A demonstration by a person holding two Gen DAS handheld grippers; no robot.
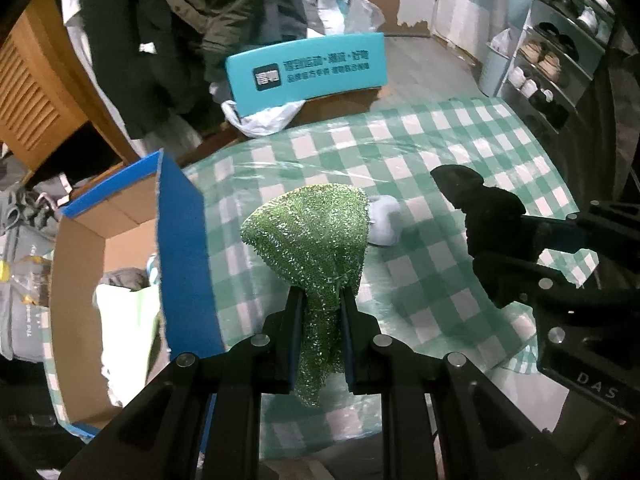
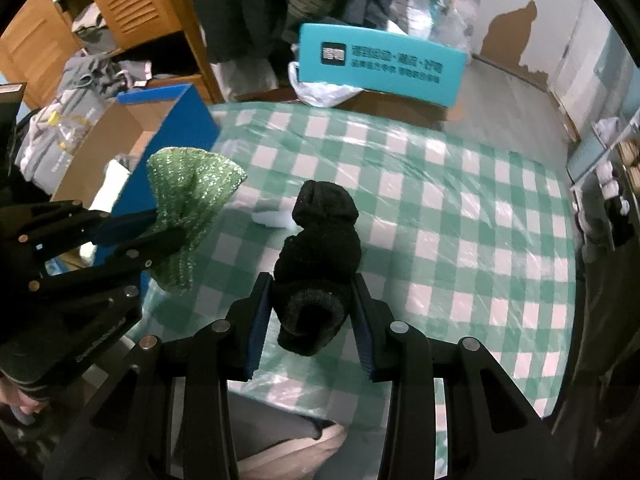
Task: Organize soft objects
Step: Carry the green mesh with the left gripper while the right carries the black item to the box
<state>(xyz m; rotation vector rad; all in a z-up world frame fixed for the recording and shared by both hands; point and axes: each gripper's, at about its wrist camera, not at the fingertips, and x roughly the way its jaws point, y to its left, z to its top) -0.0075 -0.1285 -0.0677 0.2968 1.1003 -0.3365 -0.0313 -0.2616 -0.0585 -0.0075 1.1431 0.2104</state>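
My left gripper (image 1: 320, 300) is shut on a green glittery cloth (image 1: 316, 232) and holds it above the checked table, just right of the blue cardboard box (image 1: 184, 248). The cloth also shows in the right wrist view (image 2: 188, 204). My right gripper (image 2: 312, 292) is shut on a black rolled sock (image 2: 320, 248), held above the table; it also shows in the left wrist view (image 1: 480, 208). A small pale soft object (image 1: 384, 220) lies on the table behind the cloth, partly hidden, and shows again in the right wrist view (image 2: 272, 218).
The table carries a green-and-white checked cover (image 1: 440, 152). The open box at its left edge holds white and grey items (image 1: 124, 296). A teal sign (image 1: 308, 72) and a plastic bag (image 1: 264, 118) sit beyond the far edge. A shoe rack (image 1: 560, 60) stands at right.
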